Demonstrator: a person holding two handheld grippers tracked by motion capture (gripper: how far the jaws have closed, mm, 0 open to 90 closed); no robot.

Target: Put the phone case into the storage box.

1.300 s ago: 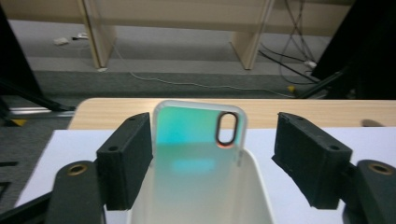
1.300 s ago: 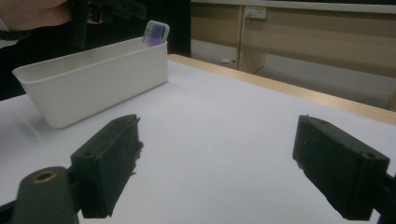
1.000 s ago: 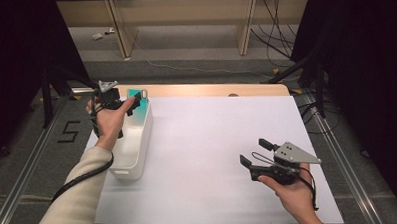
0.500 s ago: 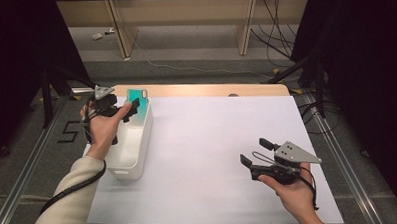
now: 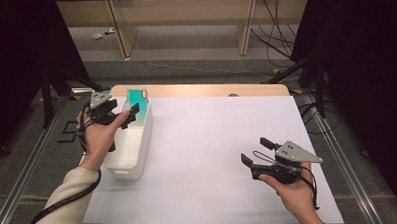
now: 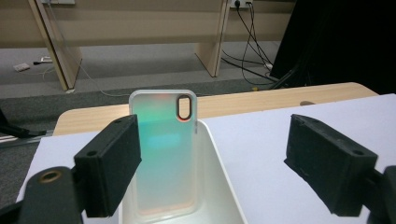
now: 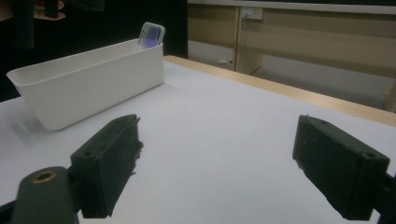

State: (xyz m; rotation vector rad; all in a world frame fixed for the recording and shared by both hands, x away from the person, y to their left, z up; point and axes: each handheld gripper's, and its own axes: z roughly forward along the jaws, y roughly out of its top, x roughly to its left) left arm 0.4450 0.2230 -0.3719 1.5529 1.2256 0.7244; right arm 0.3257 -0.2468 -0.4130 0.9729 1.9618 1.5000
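So the phone case (image 6: 163,154) is standing on end inside the white bin (image 5: 137,144), leaning on the bin's far wall, which is propping it up. The left gripper (image 5: 117,114) is hovering by the bin's far end with jaws wide apart, holding nothing. The right gripper (image 5: 258,151) is waiting well off from the bin, spread wide and empty too.

A bin (image 5: 137,144) stands on the table (image 5: 207,141) at the left of the high view, its long side running away from the person. A phone case (image 5: 138,106) leans upright inside the bin's far end. The left gripper (image 5: 129,116) hangs over the bin's far left, just before the case. The right gripper (image 5: 255,151) sits lower right, well apart from the bin.
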